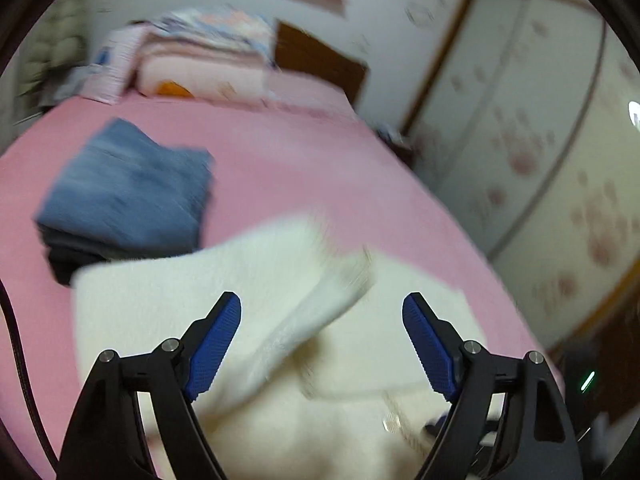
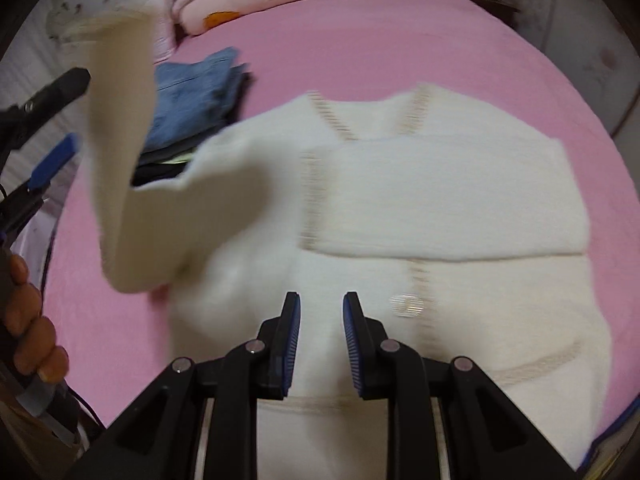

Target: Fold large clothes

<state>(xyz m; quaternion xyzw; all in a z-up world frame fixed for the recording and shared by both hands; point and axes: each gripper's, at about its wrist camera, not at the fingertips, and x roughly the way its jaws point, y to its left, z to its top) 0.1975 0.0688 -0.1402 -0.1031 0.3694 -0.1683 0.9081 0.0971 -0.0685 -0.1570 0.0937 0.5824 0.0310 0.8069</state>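
Two grippers hover over a cream cardigan [image 2: 420, 200] spread on the pink bed [image 2: 400, 40]: left gripper [image 1: 322, 312] jaws spread wide, right gripper [image 2: 322, 320] jaws slightly parted, both empty (one sleeve [image 2: 120, 152] is airborne). Folded jeans [image 1: 128, 188] lie nearby.

Your left wrist view looks from low and close over the cream sweater [image 1: 256, 312], facing up the pink bed [image 1: 304, 168] toward the pillows [image 1: 208, 68] and wardrobe [image 1: 532, 128]. Your right wrist view sits higher, tilted down on the same sweater. Both share the bed, the folded jeans [image 1: 128, 192] and the pillows.
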